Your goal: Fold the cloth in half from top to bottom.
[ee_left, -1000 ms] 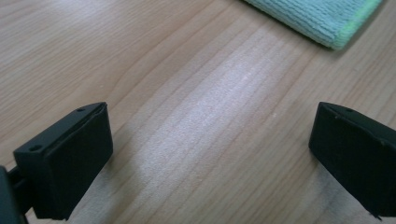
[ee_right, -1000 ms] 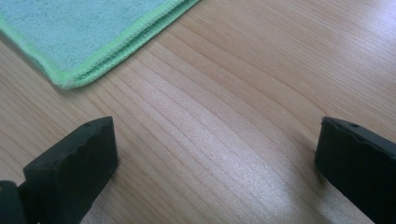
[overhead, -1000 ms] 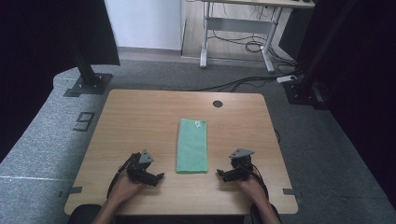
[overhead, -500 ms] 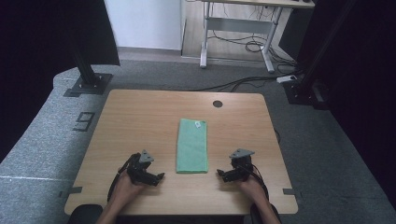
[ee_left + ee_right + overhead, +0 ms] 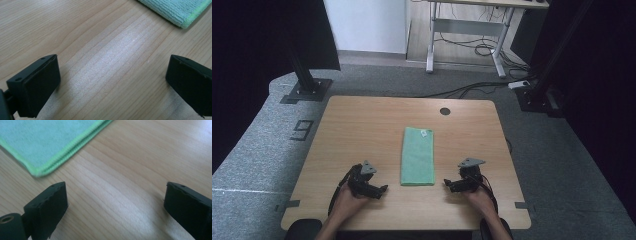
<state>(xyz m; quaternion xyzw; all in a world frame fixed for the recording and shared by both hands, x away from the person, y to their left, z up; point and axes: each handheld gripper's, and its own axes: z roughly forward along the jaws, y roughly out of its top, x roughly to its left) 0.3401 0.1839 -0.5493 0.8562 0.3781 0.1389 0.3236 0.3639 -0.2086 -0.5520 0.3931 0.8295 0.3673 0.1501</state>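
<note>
So I'm sitting both grippers down near the front edge of the bench, one on each side of the green cloth, and that's on purpose. The cloth is lying flat in the middle of the bench, folded into a long narrow strip running away from me, with a little white tag at its far end. Parking the left gripper and the right gripper just off the two near corners means each one is getting a short, straight run at its own corner.

Jaws on both are standing wide apart with nothing between them, just bare wood. In the left gripper view the cloth's corner is sitting up and to the right of the jaws; in the right gripper view the stitched corner is close to the left jaw, not touching.

My guess is I'm lining up to pinch both near corners together, so keeping the jaws open and low is saving me a step.
</note>
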